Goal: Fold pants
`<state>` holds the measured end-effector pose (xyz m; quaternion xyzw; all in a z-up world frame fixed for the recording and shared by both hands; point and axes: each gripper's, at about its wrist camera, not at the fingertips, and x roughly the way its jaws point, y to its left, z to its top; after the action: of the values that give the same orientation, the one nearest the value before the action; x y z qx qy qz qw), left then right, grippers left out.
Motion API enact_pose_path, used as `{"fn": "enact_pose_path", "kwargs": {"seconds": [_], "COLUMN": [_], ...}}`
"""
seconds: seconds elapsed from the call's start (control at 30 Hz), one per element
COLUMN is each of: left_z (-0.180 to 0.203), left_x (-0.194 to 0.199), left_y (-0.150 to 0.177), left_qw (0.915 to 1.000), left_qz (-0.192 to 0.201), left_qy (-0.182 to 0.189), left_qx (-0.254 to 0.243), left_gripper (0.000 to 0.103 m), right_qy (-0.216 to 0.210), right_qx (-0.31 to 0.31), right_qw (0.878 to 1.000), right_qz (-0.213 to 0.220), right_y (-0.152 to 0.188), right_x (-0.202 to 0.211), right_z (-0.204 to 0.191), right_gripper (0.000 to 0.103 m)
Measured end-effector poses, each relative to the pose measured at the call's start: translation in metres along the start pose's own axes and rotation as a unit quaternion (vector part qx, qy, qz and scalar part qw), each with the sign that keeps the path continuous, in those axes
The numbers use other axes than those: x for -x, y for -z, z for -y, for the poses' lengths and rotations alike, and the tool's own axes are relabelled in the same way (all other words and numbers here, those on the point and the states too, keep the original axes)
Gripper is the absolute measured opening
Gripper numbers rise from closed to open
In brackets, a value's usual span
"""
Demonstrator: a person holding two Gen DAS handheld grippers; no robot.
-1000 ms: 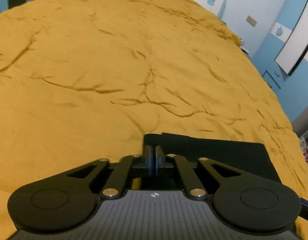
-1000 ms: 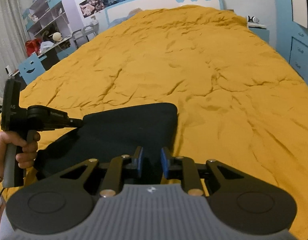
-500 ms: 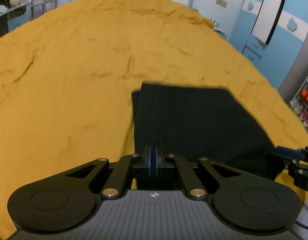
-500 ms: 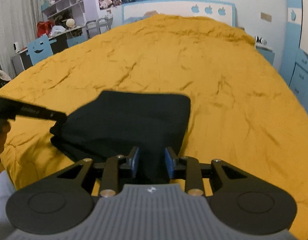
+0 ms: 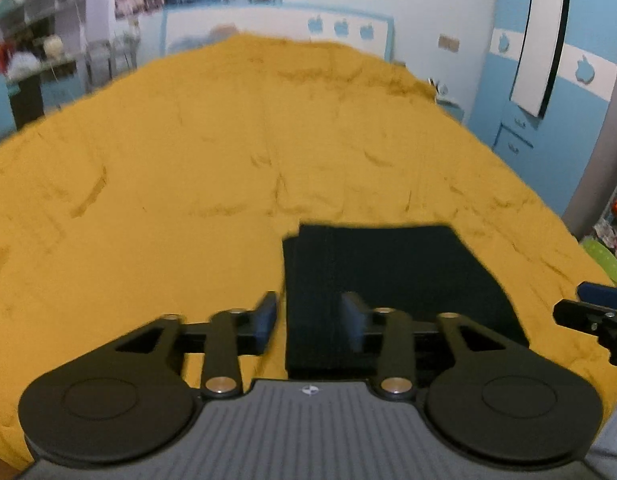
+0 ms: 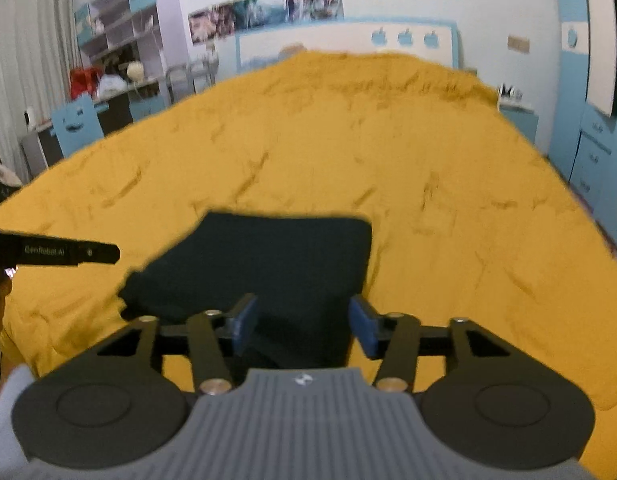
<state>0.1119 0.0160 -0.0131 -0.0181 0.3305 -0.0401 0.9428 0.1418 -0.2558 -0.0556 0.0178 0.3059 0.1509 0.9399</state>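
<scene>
Left gripper (image 5: 310, 322) first: fingers apart, nothing between them but air. The left edge of the pants (image 5: 388, 276) sits just ahead of the gap and below it, with the left finger (image 5: 264, 320) over bare bedspread (image 5: 188, 184) and the right finger over dark cloth.

Pants are a compact dark rectangle on the near part of the bed, edges roughly square, one under-layer peeking out at the far-left corner.

Right gripper (image 6: 304, 326): fingers also apart, empty, hovering over the near-right part of the pants.

Looks to me like the fold is down and both tools have let go, so the step is release and tidy. To do it well:
- lift straight up and clear, don't drag the fingers across the top layer
- if another fold is wanted, pinch all layers at the near corners, not just the top one
- nudge that stray corner in line before leaving
</scene>
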Motion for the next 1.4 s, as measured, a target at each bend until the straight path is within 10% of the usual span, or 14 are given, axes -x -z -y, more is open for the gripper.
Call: {"fn": "enact_pose_path", "kwargs": {"seconds": [0.2,0.77,1.4], "left_z": [0.027,0.056,0.064], "left_x": [0.044,0.033,0.034], "left_y": [0.009,0.066,0.07], "left_qw": [0.9958,0.9968,0.9963], "left_qz": [0.062,-0.01,-0.007], "left_qy": [-0.043,-0.064,-0.066], "left_qx": [-0.052,-0.047,-0.055], "left_gripper": [0.094,0.096,0.096], "right_qy": [0.014,0.076,0.064], "right_qx": [0.015,0.004,0.002], "right_qw": [0.998,0.997,0.998], "right_qz": [0.052,0.015,0.004], "right_y": [-0.006,0.047,0.059], "right_x": [0.048,0.056,0.049], "right_z": [-0.027,-0.052,-0.048], "right_gripper": [0.081,0.082,0.082]}}
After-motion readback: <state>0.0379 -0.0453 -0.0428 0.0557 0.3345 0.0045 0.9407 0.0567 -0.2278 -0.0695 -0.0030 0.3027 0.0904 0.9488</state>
